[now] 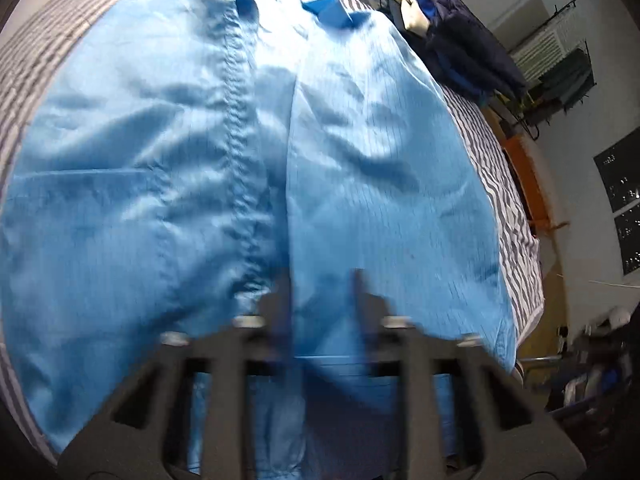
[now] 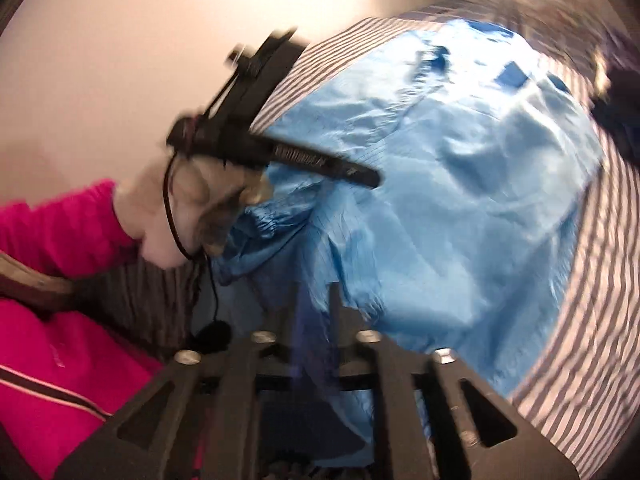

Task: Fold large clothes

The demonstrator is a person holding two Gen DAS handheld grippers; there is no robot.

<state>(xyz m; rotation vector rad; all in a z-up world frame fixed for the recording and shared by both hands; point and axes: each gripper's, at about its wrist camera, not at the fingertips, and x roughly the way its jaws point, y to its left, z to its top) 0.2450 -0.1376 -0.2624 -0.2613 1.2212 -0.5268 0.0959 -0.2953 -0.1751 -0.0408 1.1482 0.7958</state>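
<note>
Lying on the striped bed [image 1: 496, 168], the blue garment [image 1: 168, 152] fills both views.

Light blue garment [image 1: 224, 152]: one large piece of thin, glossy fabric with a fine pinstripe weave, spread out and crumpled on a grey-and-white striped bed cover [image 1: 516, 216]. Puckered seam running lengthwise down the middle, from 12 o'clock toward 6 o'clock in the left wrist view; a second straight fold edge just beside it toward 3 o'clock. Darker blue collar or flap [image 1: 326, 10] at the far end, at about 1 o'clock. Many shallow wrinkles across both halves. Elasticated, gathered cuff [image 2: 266, 220] visible in the right wrist view at about 9 o'clock, bunched and lifted slightly off the cover. Near hem hangs over the bed's edge at 6 o'clock.
</note>
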